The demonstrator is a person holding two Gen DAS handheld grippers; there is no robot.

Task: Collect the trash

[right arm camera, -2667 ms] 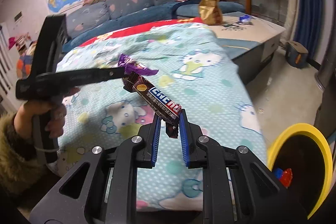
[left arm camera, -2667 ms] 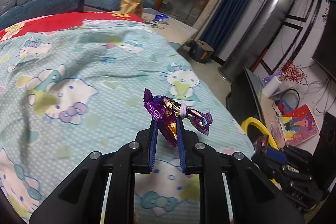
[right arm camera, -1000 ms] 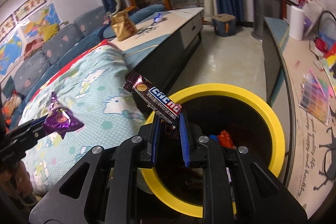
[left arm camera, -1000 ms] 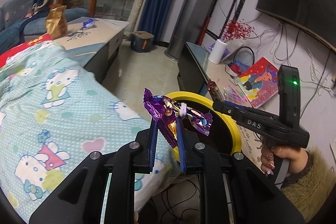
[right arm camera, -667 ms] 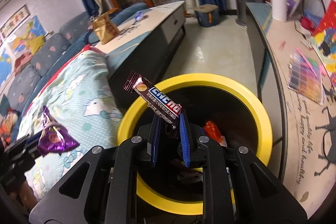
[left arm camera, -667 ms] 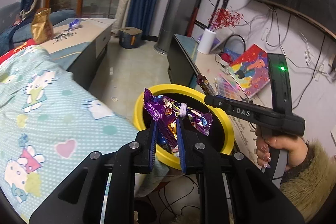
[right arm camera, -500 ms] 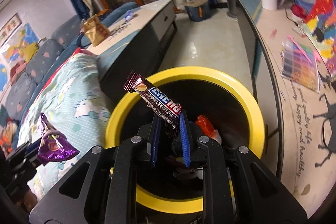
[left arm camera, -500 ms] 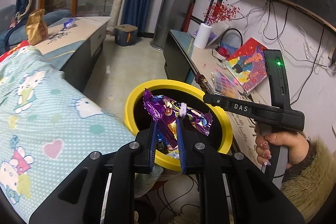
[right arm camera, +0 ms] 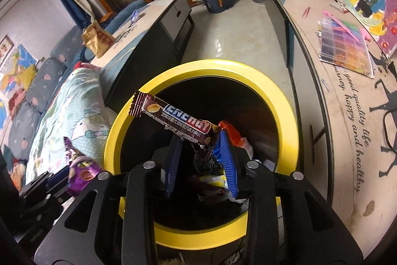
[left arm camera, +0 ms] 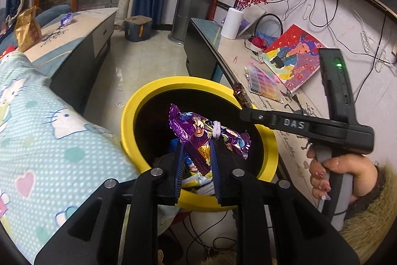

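The chocolate bar wrapper (right arm camera: 177, 119) leans on the spread right claw (right arm camera: 198, 148) above the yellow bin (right arm camera: 285, 101); the left claw (left arm camera: 197, 153) pinches a purple wrapper (left arm camera: 198, 131).

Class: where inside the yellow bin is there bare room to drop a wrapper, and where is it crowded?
Bare: the dark far-left part inside the yellow bin. Crowded: its near-right bottom, where orange and white trash piles up.

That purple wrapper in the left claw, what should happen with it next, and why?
Probably just open the left gripper and let go. The purple wrapper is pinched between its fingers and hangs over the dark mouth of the yellow-rimmed bin, which already holds other trash. Beside it, the right gripper has opened wide, its brown candy bar wrapper tilting above the same bin.
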